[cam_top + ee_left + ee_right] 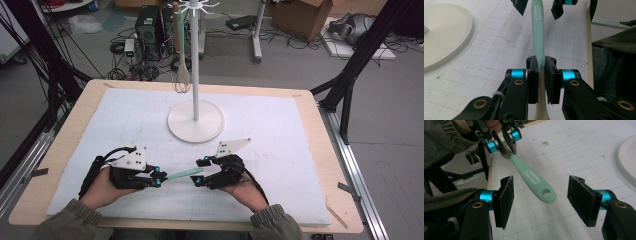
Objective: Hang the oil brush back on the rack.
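My left gripper (159, 179) is shut on a kitchen utensil by its mint-green handle (184, 174), which sticks out level towards the right. In the left gripper view both pads press the handle (537, 32) near its lower end, and the utensil's head is hidden behind the jaws. My right gripper (200, 172) faces it, open. In the right gripper view the handle's free end (544, 192), with its hanging hole, lies between the two pads with a gap on each side. The left gripper (507, 141) shows farther off there.
A white utensil stand (195, 121) with a round base and hooks on top rises at the table's middle back. A whisk (182, 75) hangs from it. A white gridded mat (125, 120) covers the wooden table. Cables and boxes lie on the floor beyond.
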A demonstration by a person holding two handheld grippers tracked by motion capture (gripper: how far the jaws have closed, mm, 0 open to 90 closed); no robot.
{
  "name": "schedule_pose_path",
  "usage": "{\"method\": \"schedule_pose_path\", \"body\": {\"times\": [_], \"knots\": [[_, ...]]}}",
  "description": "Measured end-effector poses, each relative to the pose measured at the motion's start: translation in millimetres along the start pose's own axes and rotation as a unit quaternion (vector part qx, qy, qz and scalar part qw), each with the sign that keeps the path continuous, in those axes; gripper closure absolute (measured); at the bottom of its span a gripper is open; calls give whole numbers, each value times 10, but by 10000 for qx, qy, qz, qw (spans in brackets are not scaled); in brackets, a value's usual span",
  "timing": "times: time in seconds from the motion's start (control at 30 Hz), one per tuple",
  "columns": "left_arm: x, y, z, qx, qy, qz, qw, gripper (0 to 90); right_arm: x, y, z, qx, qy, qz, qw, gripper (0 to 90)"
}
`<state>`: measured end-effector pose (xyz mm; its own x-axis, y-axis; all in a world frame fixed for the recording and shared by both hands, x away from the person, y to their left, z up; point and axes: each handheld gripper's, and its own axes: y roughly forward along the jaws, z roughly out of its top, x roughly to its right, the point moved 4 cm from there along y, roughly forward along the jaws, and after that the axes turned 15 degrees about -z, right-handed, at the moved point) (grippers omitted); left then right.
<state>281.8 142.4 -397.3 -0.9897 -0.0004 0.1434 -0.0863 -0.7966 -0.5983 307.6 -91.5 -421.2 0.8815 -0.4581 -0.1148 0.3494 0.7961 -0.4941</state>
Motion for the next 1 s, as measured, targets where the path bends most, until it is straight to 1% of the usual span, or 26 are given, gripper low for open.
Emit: {"method": "schedule_pose_path", "body": {"times": [0.13, 0.23, 0.33, 0.47, 0.57, 0.8, 0.87, 0.97, 1.0], "knots": [[12, 14, 16, 3, 49, -63, 10000, 817, -48, 33, -1, -62, -73, 184, 9998, 471], [15, 17, 21, -13, 78, -70, 9999, 817, -61, 48, 3, -51, -105, 267, 9996, 503], [18, 18, 17, -8, 58, -62, 10000, 817, -74, 45, 5, -51, -101, 368, 9993, 547], [21, 19, 12, -12, 63, -69, 10000, 817, -75, 36, 15, 14, -46, 495, 9988, 592], [21, 20, 11, -16, 75, -77, 9999, 817, -68, 29, 18, 41, 20, 551, 9985, 616], [24, 22, 19, 27, 120, -105, 9999, 816, -55, 7, 25, 99, 76, 655, 9978, 681], [25, 23, 20, 59, 121, -115, 9998, 816, -47, 2, 28, 124, 96, 672, 9976, 696], [23, 18, 19, 179, 93, -131, 9997, 815, -44, -16, 33, 150, 149, 710, 9973, 706], [21, 16, 15, 171, 106, -138, 9997, 816, -43, -16, 34, 171, 151, 726, 9971, 710]]}}
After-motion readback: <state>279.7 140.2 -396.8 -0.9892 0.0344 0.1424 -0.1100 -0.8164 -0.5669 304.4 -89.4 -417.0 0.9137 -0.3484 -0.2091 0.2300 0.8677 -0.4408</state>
